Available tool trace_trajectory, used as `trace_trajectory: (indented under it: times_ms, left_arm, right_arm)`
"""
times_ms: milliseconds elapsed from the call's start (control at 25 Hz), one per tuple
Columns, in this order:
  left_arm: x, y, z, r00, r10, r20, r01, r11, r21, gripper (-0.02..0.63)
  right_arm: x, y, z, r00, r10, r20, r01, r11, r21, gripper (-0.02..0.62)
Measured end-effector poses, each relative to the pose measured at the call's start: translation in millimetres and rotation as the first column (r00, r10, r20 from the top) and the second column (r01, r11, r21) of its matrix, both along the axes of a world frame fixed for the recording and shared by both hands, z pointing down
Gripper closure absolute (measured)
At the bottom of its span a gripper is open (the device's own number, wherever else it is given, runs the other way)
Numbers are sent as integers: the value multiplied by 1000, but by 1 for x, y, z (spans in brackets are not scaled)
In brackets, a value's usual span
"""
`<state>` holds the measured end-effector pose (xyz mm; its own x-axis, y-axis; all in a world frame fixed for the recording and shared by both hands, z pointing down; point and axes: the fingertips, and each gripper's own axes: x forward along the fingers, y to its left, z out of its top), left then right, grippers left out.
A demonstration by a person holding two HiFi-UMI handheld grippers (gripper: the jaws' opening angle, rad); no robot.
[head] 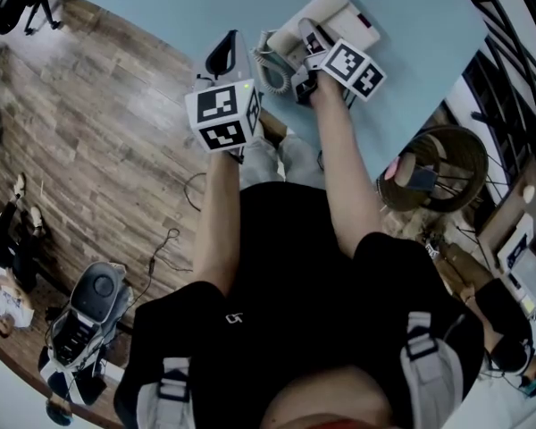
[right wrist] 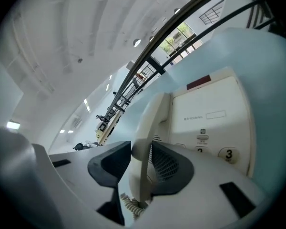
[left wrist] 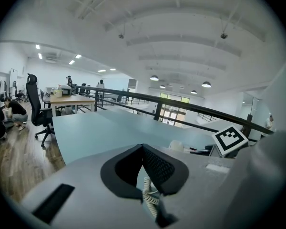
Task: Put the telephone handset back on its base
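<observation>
A cream telephone base [head: 344,14] sits on the pale blue table [head: 161,7], its keypad face [right wrist: 214,113] filling the right gripper view. The cream handset [right wrist: 155,113] lies along the base's left side, in its cradle as far as I can tell. My right gripper [right wrist: 140,149] stands around the handset's near end, open, with a thin gap at the left pad. The coiled cord [head: 270,70] hangs off the base toward me. My left gripper [head: 223,50] hovers left of the phone, shut on nothing, its tips meeting [left wrist: 143,147] over the table.
The table's near edge runs just under both grippers; wooden floor [head: 98,132] lies to the left. A round wire basket [head: 447,164] stands at the right. A black railing [left wrist: 181,106] borders the table's far side, and an office chair [left wrist: 35,104] stands far left.
</observation>
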<state>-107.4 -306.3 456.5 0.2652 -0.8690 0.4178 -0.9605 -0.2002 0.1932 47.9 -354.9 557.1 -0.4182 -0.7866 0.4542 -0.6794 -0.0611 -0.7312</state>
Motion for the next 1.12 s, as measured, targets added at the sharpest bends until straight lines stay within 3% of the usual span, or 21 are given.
trace_trajectory:
  times_ms: [160,280,360,480,720,880,1120]
  left_arm:
    - [4,-2,-8,1000,12,-2,-12,1000,22,607]
    - [7,-5,-17,1000,24,-16,-23,998,53,607]
    - [8,-6,-24,999,30,-25,-28,997,76,607]
    - [16,-11,-37,998,47,-28,-44,993,114,607]
    - [39,-11,-75,996,94,-10,-90,974,206,607]
    - [43,-14,-104,994,104,16,-104,958,268,607]
    - [55,-14,-145,993,113,40,-120,926,357,607]
  right_arm:
    - [13,7,-13,997,43,-60,-41,999,27,514]
    - [24,9,-43,991,60,-122,-43,990,136,571]
    - [26,7,-70,984,43,-173,-3,974,225,580]
    - [28,1,-113,965,15,-261,83,929,361,588]
    - [38,16,-189,882,58,-468,228,816,531,598]
    - [42,18,-226,798,134,-588,288,772,567,598]
    - [41,30,-274,706,218,-673,364,704,610,598]
